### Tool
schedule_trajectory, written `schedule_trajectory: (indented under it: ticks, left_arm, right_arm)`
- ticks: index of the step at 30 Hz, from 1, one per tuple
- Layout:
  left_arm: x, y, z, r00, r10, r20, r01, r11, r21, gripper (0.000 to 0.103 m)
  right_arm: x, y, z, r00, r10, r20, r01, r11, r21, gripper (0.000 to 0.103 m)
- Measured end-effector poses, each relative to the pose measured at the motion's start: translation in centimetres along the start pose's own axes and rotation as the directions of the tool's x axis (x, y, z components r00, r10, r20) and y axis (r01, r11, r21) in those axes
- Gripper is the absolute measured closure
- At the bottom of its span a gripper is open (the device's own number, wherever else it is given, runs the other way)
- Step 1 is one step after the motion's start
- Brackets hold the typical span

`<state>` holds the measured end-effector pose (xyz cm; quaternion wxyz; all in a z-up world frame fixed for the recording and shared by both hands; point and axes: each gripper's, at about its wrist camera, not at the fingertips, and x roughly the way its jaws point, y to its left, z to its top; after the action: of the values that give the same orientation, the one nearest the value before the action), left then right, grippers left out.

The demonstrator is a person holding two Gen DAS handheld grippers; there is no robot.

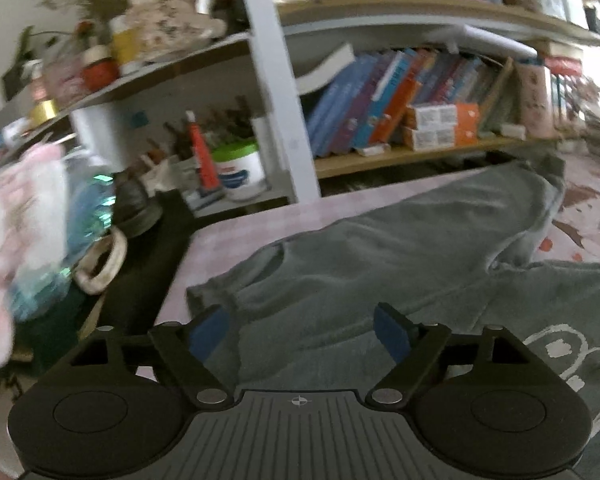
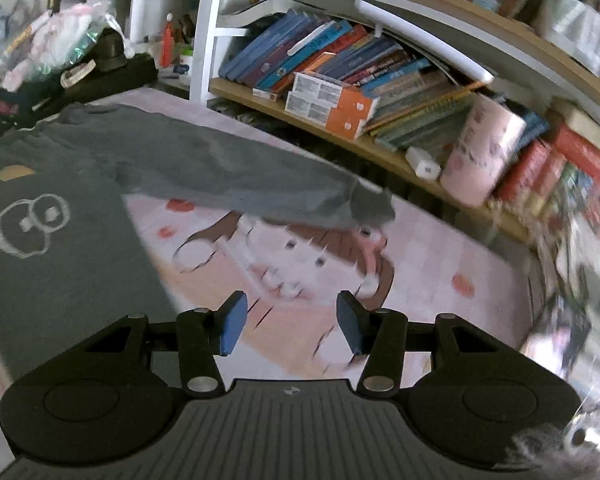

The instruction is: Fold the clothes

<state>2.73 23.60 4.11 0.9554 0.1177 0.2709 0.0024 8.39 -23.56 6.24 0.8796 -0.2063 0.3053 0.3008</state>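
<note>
A grey sweatshirt (image 1: 380, 256) with a white cartoon print (image 1: 556, 352) lies flat on a pink patterned cover (image 1: 236, 236). One sleeve (image 2: 228, 172) stretches out to the right, its cuff (image 2: 372, 204) near the shelf. My left gripper (image 1: 300, 330) is open and empty, just above the sweatshirt's shoulder area. My right gripper (image 2: 290, 320) is open and empty over the bare pink cover (image 2: 420, 264), to the right of the sweatshirt body (image 2: 60, 248) and below the sleeve.
A wooden bookshelf (image 2: 380, 148) with many books (image 1: 380, 100) runs along the far edge of the cover. A pink cup (image 2: 480, 156) and orange boxes (image 2: 332, 104) stand on it. Bags, jars and clutter (image 1: 40, 220) pile up at the far left.
</note>
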Motion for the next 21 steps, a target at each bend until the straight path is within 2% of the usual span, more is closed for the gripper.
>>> schedule_trajectory:
  ticks: [3,5,8,13,16,19,21]
  left_arm:
    - [1.3,0.6,1.0,0.999,-0.037,-0.028,0.038,0.999,0.027,0.017]
    - [2.2,1.2,1.6,0.998,-0.049,-0.044,0.05,0.998,0.029,0.017]
    - [3.6,2.4,2.7,0.998,-0.034,-0.058,0.035,0.999,0.012,0.017]
    - [6.6,4.0,4.4,0.997,-0.036,-0.068,0.037,0.999,0.016,0.019]
    - [8.5,4.5,5.0,0.994,-0.086,-0.063,0.087,0.996,0.008,0.021]
    - [10.7,4.0,5.3,0.99,-0.114,-0.083,0.119,0.991,0.06,0.023]
    - [12.1,3.6,5.6,0.988,-0.12,-0.099,0.129,0.987,0.096,0.03]
  right_arm:
    - [2.3,-1.8,2.4,0.998,0.063,-0.026,-0.064,0.998,-0.018,0.053]
    - [4.1,-2.9,3.9,0.996,0.077,-0.047,-0.078,0.997,-0.029,0.053]
    - [6.6,-4.5,6.3,0.993,0.094,-0.076,-0.098,0.994,-0.044,0.053]
    - [10.7,-6.2,9.2,0.989,0.124,-0.079,-0.131,0.986,-0.103,0.053]
    - [13.4,-6.8,10.4,0.987,0.131,-0.094,-0.142,0.981,-0.128,0.053]
    - [16.3,-7.4,11.2,0.985,0.115,-0.127,-0.133,0.981,-0.138,0.053]
    - [18.0,-7.8,11.6,0.984,0.087,-0.152,-0.111,0.982,-0.154,0.055]
